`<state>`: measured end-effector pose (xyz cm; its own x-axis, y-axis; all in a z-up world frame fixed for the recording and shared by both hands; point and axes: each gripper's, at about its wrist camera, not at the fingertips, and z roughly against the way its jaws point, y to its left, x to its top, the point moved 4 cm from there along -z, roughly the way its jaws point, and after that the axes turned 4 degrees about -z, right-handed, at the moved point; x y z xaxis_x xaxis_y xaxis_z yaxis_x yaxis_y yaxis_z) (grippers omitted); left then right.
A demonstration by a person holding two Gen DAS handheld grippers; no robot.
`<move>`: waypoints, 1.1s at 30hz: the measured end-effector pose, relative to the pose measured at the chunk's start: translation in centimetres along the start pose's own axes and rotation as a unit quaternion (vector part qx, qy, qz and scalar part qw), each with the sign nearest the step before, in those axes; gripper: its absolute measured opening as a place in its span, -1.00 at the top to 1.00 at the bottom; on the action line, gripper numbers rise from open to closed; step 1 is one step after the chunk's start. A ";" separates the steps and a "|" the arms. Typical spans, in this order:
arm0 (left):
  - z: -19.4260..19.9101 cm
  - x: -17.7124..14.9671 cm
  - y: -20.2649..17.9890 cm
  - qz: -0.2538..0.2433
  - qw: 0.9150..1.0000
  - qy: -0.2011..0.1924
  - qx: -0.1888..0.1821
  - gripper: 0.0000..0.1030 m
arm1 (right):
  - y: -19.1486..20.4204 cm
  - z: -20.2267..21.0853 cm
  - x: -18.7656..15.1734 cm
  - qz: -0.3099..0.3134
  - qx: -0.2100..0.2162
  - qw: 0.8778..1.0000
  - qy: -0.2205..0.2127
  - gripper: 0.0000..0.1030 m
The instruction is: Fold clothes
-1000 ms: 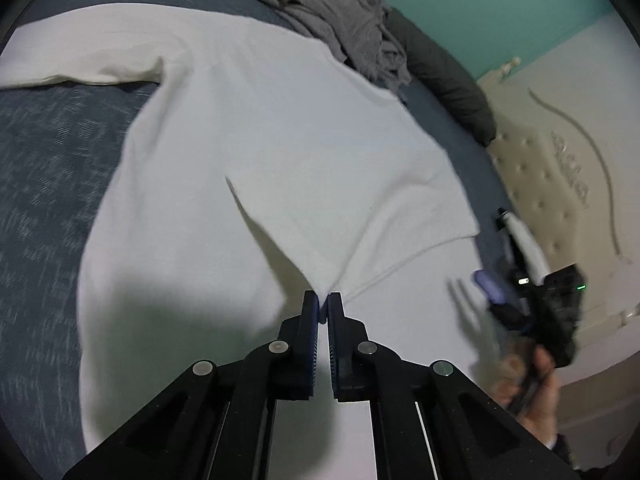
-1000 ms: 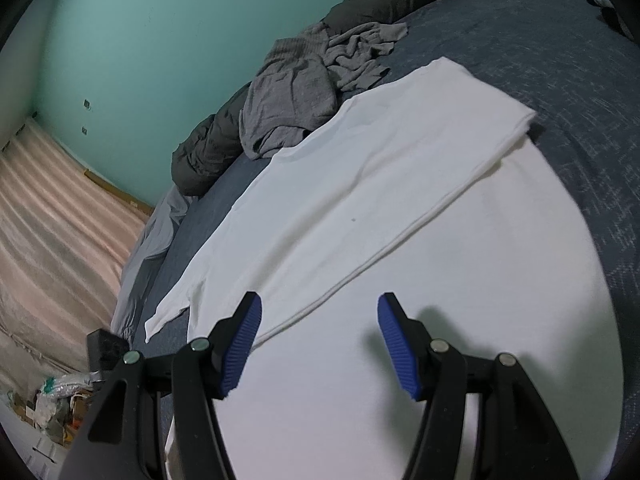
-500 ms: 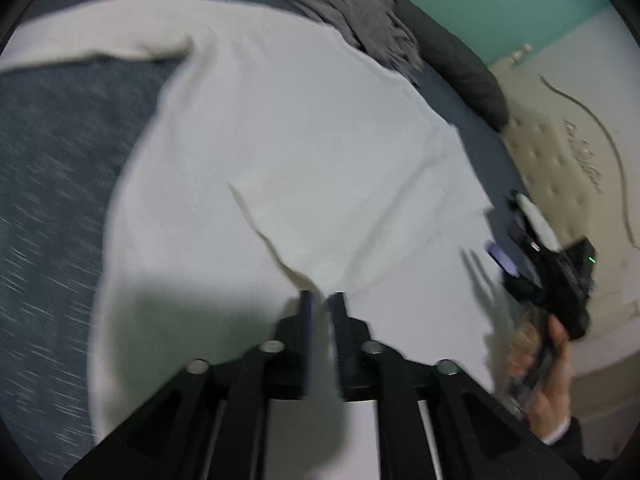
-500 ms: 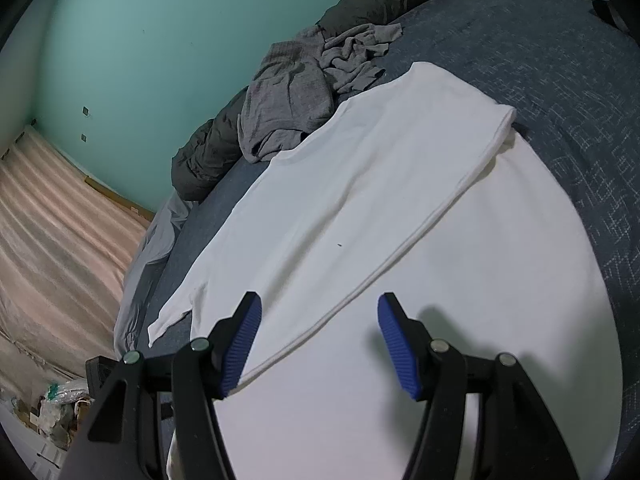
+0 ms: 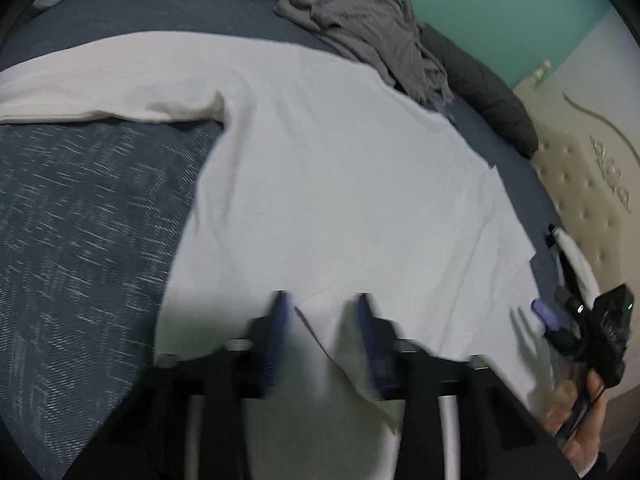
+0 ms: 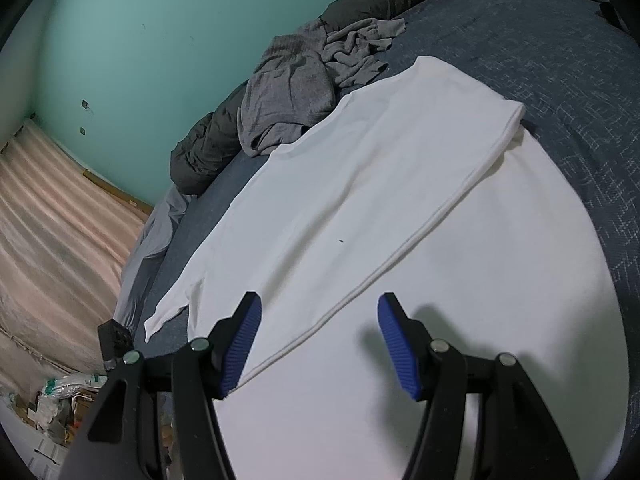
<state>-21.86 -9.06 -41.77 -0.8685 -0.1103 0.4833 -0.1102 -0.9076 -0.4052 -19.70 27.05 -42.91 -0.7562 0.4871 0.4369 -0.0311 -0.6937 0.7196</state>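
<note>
Left gripper [image 5: 322, 304] and right gripper [image 6: 318, 316] both gape wide, empty, over the white shirt [image 6: 400, 208], spread flat on the bed [image 6: 580, 80]; its long axis runs 7 to 1 o'clock, bare bedding at 3 o'clock

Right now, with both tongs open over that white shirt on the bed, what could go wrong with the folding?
1. The left tongs are open with a raised flap of the white shirt between their fingers; the flap may flop back out of place.
2. One sleeve lies spread out sideways, so the fold could end up lopsided.
3. The grey clothes touch the shirt's far edge and might get dragged along.
</note>
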 end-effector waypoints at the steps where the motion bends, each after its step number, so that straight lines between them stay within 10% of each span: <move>1: -0.2 -0.2 -0.1 -0.003 1.000 0.004 0.001 0.76 | -0.1 0.0 0.0 -0.002 0.000 1.000 0.000 -0.19; 13: 4.6 0.5 0.2 0.001 0.999 -0.048 0.006 0.90 | -0.1 0.1 0.1 -0.005 0.005 1.000 0.001 -0.20; 25: 3.1 0.2 2.6 0.041 0.997 -0.022 0.054 0.76 | -0.4 0.3 0.3 -0.006 0.000 1.000 0.003 -0.20; 33: 2.3 1.1 -1.4 -0.015 1.000 -0.024 0.010 0.65 | -2.8 4.3 3.4 0.006 -0.055 0.998 -0.030 -0.20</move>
<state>-21.52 -8.79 -38.89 -0.8413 -0.1022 0.5309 -0.1247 -0.9188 -0.3745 -19.41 32.92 -41.15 -0.7168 0.5065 0.4792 -0.0964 -0.7526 0.6514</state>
